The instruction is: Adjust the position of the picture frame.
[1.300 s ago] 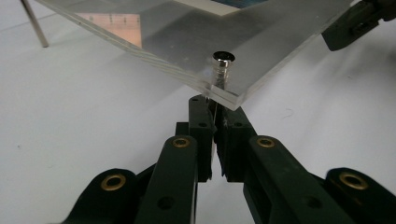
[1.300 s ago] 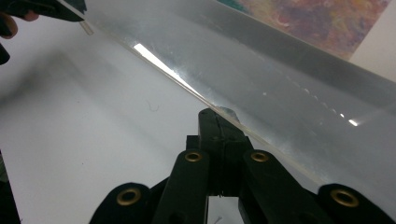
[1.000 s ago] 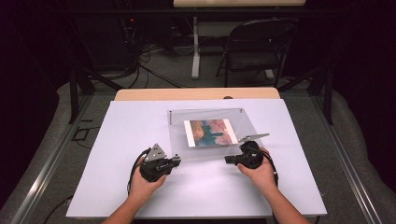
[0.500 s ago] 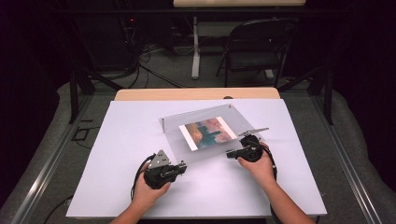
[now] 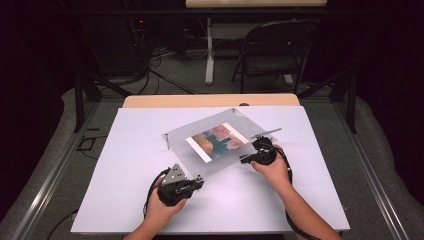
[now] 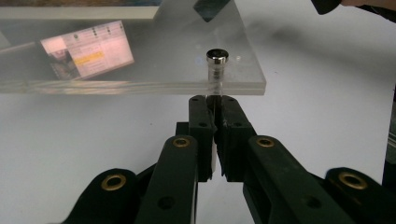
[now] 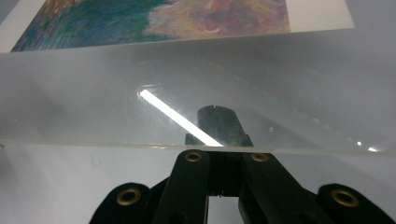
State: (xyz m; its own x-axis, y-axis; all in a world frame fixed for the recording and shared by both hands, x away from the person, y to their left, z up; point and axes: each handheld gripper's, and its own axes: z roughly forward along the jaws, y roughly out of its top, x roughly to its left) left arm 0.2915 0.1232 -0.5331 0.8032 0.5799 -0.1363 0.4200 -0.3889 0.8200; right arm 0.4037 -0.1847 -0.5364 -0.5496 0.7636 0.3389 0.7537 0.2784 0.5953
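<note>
Item: clear acrylic frame [image 5: 215,142] sandwiching a colourful print [image 5: 217,141], lying askew near the middle of the white table [image 5: 125,165], its far corner close to the table's back edge. Left gripper [image 5: 196,181]: jaws together at the near-left corner, pinched just beneath a silver standoff bolt [image 6: 217,57] that passes through the panel; the left gripper view suggests they grip the bolt's lower stem, though the contact point is small and hard to confirm. Right gripper [image 5: 245,159]: jaws drawn together under the panel's right edge, seen through the plastic in the right gripper view (whether they clamp the sheet or merely support it cannot be told). Handling, as judged: the frame appears to be being turned or shifted as one piece, so both hands should move together and level; uneven lift could twist the panel or slip the bolt from the left jaws. Surroundings: table otherwise bare; another standoff [image 5: 167,141] at the frame's left corner; a folding chair [image 5: 272,50] and floor cables [image 5: 160,75] beyond, well apart and no obstruction.
</note>
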